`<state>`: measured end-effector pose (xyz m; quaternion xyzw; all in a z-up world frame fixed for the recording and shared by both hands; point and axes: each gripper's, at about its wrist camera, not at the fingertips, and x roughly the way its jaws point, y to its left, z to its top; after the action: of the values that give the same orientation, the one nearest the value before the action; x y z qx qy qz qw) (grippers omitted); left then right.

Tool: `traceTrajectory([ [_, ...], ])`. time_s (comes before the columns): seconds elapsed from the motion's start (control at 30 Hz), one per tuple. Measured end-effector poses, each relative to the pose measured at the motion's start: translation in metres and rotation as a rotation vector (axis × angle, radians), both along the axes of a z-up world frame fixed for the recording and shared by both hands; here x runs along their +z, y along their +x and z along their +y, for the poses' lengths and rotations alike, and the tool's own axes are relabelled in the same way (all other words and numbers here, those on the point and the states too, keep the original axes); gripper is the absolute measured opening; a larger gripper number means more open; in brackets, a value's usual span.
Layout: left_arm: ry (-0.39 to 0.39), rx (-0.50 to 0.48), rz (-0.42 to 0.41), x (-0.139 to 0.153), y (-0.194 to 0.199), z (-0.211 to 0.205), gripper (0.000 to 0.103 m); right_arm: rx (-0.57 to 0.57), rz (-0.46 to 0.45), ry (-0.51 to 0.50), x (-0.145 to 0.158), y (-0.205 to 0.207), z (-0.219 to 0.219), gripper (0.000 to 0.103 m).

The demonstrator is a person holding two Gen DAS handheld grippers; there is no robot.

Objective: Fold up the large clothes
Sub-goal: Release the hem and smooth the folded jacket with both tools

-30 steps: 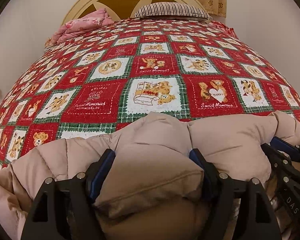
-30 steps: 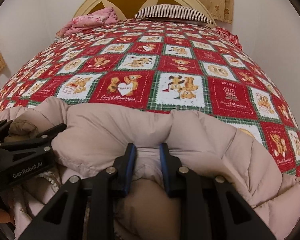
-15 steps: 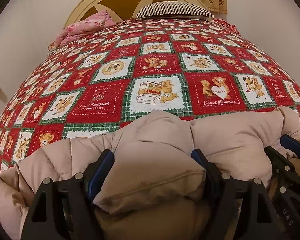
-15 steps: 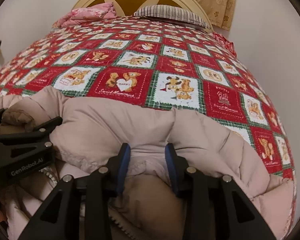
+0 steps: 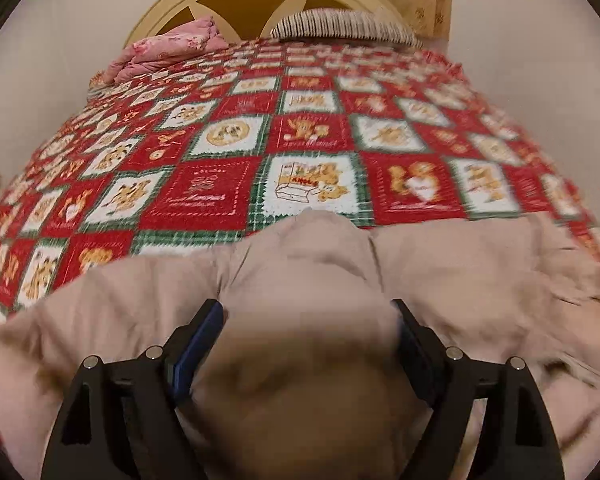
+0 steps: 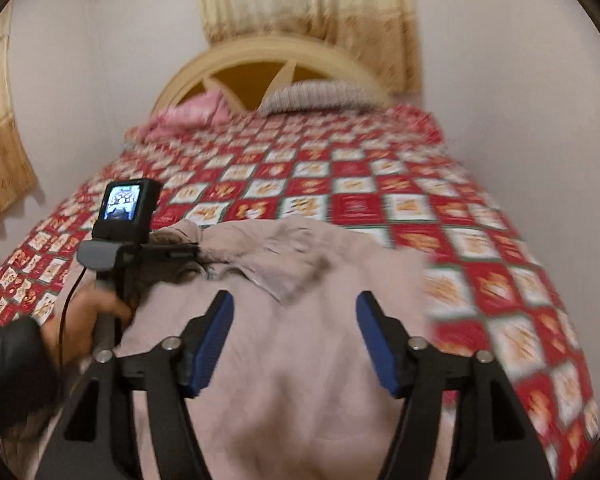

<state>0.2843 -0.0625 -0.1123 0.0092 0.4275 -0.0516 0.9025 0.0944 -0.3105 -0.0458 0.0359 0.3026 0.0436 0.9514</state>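
On the bed (image 5: 204, 196), a beige padded coat (image 5: 480, 280) lies bunched along the near edge of the red patchwork quilt. The left gripper (image 5: 308, 320) has its fingers wide, clamped around a thick fold of coat. Beyond it, one white quilt square reads "KNOLL", blurred. The right gripper (image 6: 294, 320) has just been opening; its blue pads (image 6: 212, 340) stand apart above the coat, gripping nothing.
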Motion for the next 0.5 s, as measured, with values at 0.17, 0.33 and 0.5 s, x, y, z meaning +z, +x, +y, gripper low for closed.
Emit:
traceTrajectory([
  [0.17, -0.088, -0.080, -0.072, 0.047, -0.083, 0.017, 0.083, -0.143, -0.050, 0.025, 0.007, -0.101, -0.041, 0.075],
  [0.33, -0.116, -0.172, -0.162, 0.080, -0.198, 0.061, 0.083, -0.243, -0.029, 0.097, 0.003, -0.175, -0.071, 0.075],
  [0.5, -0.192, -0.141, -0.157, 0.072, -0.290, 0.126, 0.083, -0.228, 0.001, 0.163, -0.005, -0.217, -0.086, 0.075],
])
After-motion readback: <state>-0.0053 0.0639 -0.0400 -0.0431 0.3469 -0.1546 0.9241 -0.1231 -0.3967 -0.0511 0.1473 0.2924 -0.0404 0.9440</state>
